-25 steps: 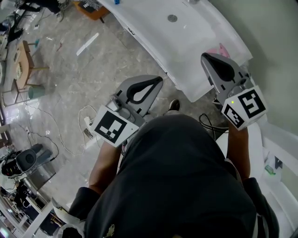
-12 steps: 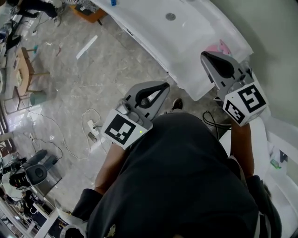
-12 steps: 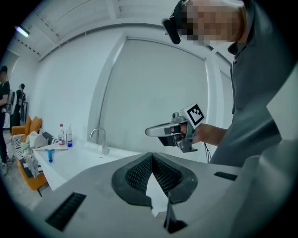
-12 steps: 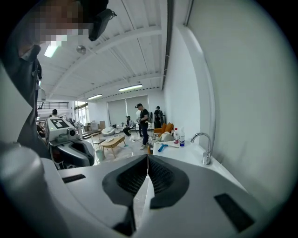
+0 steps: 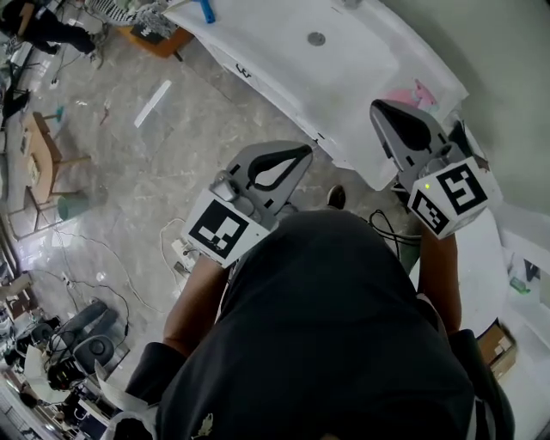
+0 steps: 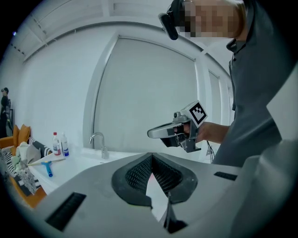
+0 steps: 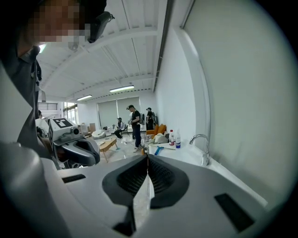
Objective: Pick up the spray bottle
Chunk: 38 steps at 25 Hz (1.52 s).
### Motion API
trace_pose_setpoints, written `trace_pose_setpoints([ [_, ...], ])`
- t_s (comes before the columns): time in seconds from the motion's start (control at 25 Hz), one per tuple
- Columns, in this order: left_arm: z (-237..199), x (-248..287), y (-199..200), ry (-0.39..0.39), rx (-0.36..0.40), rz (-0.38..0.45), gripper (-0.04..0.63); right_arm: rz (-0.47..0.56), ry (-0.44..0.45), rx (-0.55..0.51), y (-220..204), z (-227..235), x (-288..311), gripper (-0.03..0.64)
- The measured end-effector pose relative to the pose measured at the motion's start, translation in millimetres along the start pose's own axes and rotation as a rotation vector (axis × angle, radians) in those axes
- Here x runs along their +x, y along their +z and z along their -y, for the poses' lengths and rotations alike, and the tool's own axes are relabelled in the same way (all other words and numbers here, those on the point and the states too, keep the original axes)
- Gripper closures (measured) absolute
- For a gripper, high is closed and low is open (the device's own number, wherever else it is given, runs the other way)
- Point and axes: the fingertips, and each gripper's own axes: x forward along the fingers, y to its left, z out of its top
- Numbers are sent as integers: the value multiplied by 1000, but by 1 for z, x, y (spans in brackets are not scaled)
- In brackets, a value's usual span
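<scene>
Two small bottles stand at the far end of the white counter [image 5: 275,60]: one red-capped [image 6: 56,143] [image 7: 172,137], one with blue liquid [image 6: 64,145] [image 7: 178,139]. Which is the spray bottle I cannot tell at this distance. They are outside the head view. My left gripper [image 5: 306,152] [image 6: 151,154] hangs shut and empty over the floor, just short of the counter's front edge. My right gripper [image 5: 378,105] [image 7: 147,155] is shut and empty above the counter's near end. Each shows in the other's view: the right gripper [image 6: 151,134], the left gripper [image 7: 93,158].
A chrome faucet [image 6: 97,139] [image 7: 201,142] and a sink drain [image 5: 316,39] lie between me and the bottles. A blue-handled tool [image 5: 206,10] [image 6: 48,168] lies near them. Something pink [image 5: 412,93] sits at the near end. Cables [image 5: 176,249] trail on the floor; people [image 7: 135,124] stand far off.
The person has shifted slightly along the counter, carrying both grippers; more of the counter's far end and the blue tool show. Both stay shut.
</scene>
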Motion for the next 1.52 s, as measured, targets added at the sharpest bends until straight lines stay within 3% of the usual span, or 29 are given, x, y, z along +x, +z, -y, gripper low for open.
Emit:
trace_pose_setpoints([
  [0.32,-24,-8,-2,-44,-1,-2,591,-26,-77,46,-11,7,15,607],
  [0.68,-27,-21,2,-49,-5,17,591,-32,-82,29,2,-4,22,607],
  [0.88,-39,-15,-14,-22,1,-23,591,-63,-36,37,-11,-3,29,607],
  [1.08,-51,1,-7,56,-48,-10,591,-96,-13,30,-13,32,36,607],
  [1.32,-26,49,12,16,-21,-18,591,-94,12,20,-6,69,28,607],
  [1.52,-35,66,15,63,-38,-23,591,-103,20,50,-18,92,24,607],
])
